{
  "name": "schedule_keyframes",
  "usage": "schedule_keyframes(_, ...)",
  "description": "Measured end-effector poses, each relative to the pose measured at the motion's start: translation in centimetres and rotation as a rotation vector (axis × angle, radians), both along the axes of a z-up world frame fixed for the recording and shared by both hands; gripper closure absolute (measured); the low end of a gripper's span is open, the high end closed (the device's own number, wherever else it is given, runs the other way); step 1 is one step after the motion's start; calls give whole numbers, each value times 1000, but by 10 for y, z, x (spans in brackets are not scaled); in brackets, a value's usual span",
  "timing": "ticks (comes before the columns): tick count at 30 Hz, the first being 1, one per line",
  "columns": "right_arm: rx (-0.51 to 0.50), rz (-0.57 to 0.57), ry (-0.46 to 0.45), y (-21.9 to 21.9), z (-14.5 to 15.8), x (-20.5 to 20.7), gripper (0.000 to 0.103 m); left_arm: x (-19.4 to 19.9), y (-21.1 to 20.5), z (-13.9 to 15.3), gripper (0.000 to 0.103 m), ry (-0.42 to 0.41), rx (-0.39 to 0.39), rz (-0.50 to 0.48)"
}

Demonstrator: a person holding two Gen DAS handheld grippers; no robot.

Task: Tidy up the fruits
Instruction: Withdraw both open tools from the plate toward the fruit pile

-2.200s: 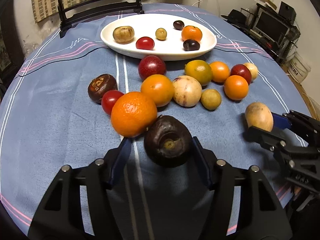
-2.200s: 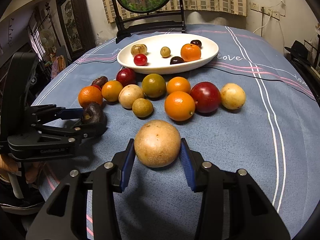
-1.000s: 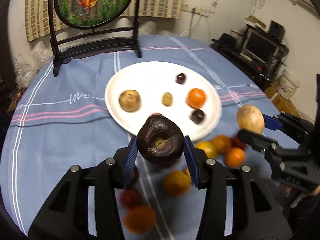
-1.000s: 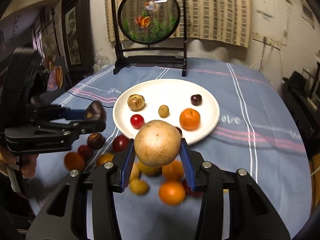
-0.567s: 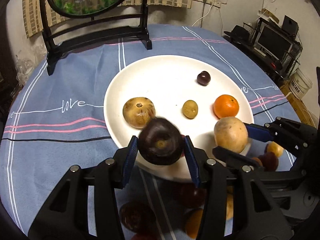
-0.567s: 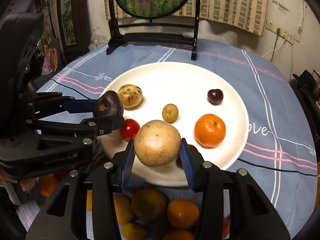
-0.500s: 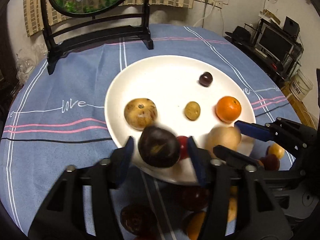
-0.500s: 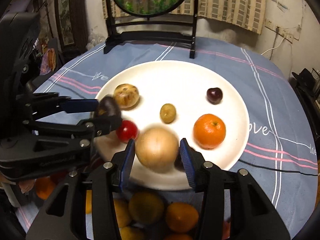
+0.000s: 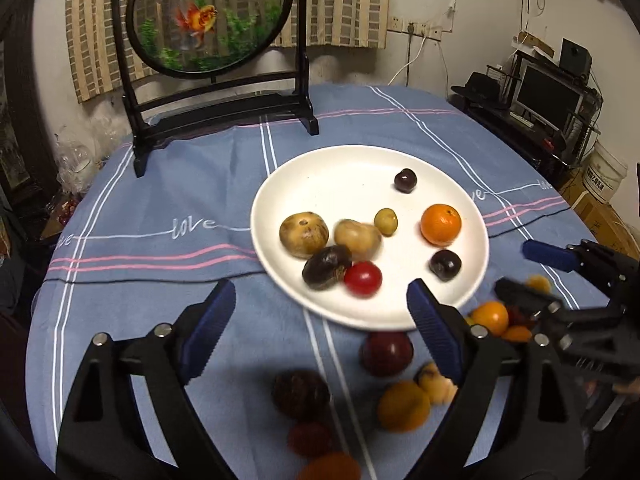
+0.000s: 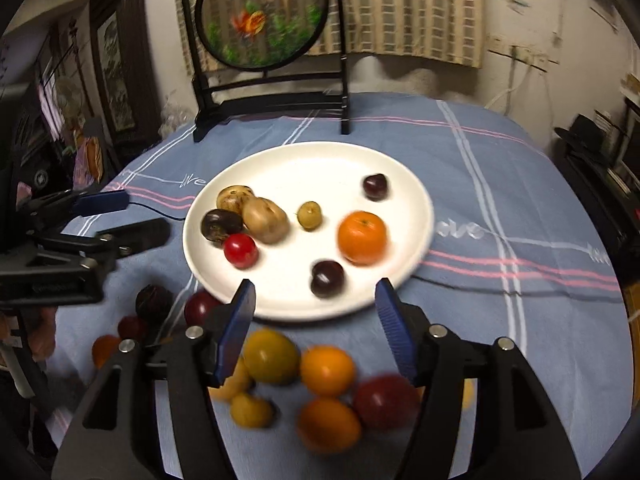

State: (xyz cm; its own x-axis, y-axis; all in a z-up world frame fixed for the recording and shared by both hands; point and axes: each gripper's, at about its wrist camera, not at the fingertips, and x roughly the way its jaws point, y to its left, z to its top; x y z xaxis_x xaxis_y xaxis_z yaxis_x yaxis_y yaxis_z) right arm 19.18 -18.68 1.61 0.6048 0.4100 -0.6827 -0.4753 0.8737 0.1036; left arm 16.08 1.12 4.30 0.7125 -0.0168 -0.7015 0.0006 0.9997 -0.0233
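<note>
Left gripper (image 9: 316,320) empty, fingers (image 9: 206,330) spread wide at the near-left rim of the white plate (image 9: 344,168). On the plate, left to right: dark wrinkled fruit (image 9: 326,267) touching red cherry tomato (image 9: 363,278), tan round fruit (image 9: 357,237) behind them. Right gripper (image 10: 316,320) empty, fingers (image 10: 394,330) apart at the plate's near rim, above loose oranges (image 10: 327,370) on the blue-clothed counter (image 9: 192,184).

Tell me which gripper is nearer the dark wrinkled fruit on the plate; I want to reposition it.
Left. The left gripper is just off the plate's rim beside the dark wrinkled fruit; the right gripper is farther along the rim.
</note>
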Motion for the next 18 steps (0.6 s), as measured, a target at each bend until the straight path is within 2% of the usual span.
schedule_keyframes(8, 30, -92, 41, -51, -15, -43, 40, -49, 7, -10, 11, 28, -23, 32)
schedule_keyframes(18, 59, -138, 101, -79, -38, -74, 40, -91, 1, -31, 10, 83, -55, 49)
